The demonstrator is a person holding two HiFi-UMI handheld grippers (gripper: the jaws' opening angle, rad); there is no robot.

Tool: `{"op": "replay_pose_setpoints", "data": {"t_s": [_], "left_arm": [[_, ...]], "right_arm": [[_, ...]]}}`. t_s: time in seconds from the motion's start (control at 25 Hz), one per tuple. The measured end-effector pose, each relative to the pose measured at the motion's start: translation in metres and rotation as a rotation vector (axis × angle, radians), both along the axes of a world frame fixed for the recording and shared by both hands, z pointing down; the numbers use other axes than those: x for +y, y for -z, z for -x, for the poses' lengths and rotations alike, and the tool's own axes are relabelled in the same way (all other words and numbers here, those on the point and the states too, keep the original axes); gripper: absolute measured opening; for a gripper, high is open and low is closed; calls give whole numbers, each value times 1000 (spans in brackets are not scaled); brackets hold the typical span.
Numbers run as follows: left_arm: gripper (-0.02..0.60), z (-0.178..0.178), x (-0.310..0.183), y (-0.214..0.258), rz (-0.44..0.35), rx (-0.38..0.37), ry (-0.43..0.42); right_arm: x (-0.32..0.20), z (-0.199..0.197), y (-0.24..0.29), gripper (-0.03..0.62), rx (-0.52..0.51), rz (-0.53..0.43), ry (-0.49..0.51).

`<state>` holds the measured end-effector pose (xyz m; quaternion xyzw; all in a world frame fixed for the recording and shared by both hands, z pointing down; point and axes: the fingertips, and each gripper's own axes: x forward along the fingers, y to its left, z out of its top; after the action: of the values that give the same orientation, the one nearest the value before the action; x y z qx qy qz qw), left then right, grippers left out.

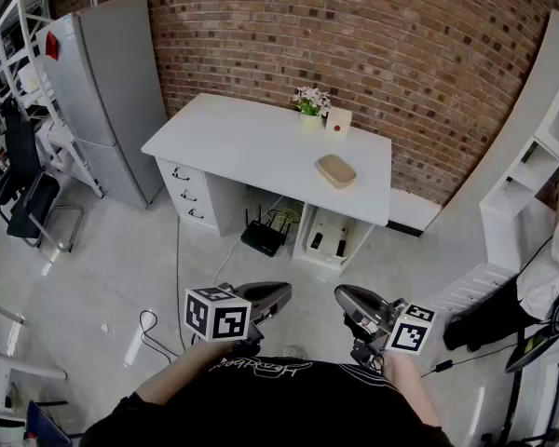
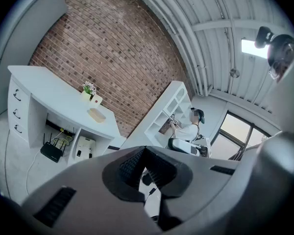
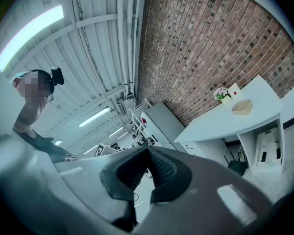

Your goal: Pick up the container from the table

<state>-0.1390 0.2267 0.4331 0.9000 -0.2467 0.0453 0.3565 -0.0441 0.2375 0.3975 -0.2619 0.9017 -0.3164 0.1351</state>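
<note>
The tan container [image 1: 336,170] lies on the white table [image 1: 242,147], toward its 3 o'clock end, well apart from both grippers. At the container's 11 o'clock, a small flower pot [image 1: 310,103] and a white card [image 1: 338,121] stand near the far edge. A black router [image 1: 264,237] and a white box [image 1: 328,240] sit under the table. A grey cabinet [image 1: 112,91] stands at the table's 9 o'clock. The left gripper [image 1: 281,293] and right gripper [image 1: 343,296] hang at 6 o'clock, floor [image 1: 121,277] between them and the table, each with jaws closed tip to tip.
</note>
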Motion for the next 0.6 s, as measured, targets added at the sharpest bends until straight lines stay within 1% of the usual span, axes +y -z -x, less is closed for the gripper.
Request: {"op": "replay_pose_setpoints", "data": {"t_s": [0.36, 0.6], "left_arm": [[3, 1, -3, -2, 14, -2, 4], [3, -10, -8, -3, 17, 0, -6]], "right_arm": [[-5, 1, -1, 3, -3, 10, 2], [-14, -12, -8, 3, 4, 22, -29]]}}
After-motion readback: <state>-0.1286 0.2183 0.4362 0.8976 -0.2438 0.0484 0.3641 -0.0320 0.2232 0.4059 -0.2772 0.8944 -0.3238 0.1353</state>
